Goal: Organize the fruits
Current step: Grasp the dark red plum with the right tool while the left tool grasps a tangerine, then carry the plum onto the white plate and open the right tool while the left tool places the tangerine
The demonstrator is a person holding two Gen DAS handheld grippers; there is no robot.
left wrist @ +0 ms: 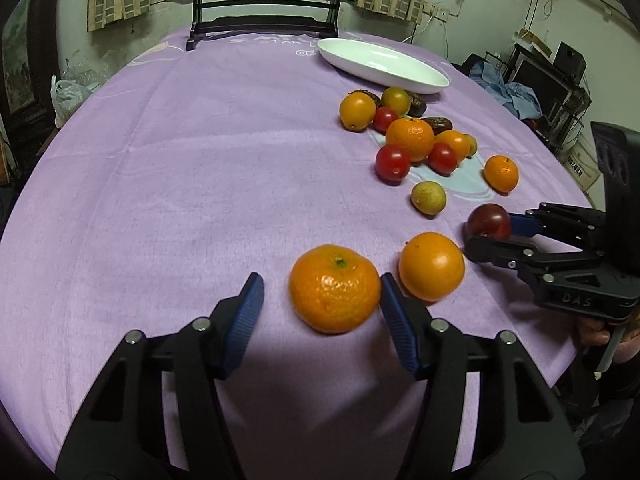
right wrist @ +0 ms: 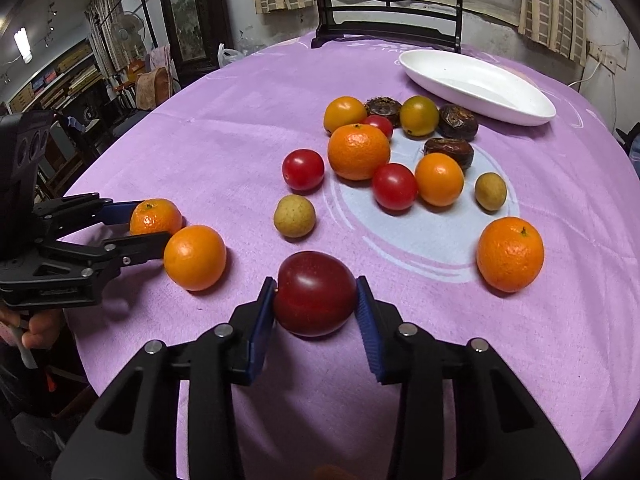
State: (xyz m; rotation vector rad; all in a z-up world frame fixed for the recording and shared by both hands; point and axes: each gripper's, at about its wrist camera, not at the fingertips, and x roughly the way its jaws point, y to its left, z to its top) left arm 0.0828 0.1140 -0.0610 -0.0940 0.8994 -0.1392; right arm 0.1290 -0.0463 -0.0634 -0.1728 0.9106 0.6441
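Note:
My left gripper [left wrist: 322,286] is open around a mandarin [left wrist: 334,288] on the purple cloth; the right pad touches it, the left pad stands apart. It also shows in the right wrist view [right wrist: 155,216]. A smooth orange [left wrist: 431,266] lies just right of it. My right gripper [right wrist: 316,294] is shut on a dark red plum [right wrist: 315,293] resting on the cloth; the plum also shows in the left wrist view [left wrist: 489,222]. A white oval plate [right wrist: 476,86] sits empty at the far side.
Several loose fruits lie between the grippers and the plate: mandarins [right wrist: 358,151], red tomatoes [right wrist: 303,169], yellow-green small fruits [right wrist: 294,216], dark brown wrinkled fruits [right wrist: 458,121]. A black chair [left wrist: 266,20] stands behind the table. The table edge curves close on the right.

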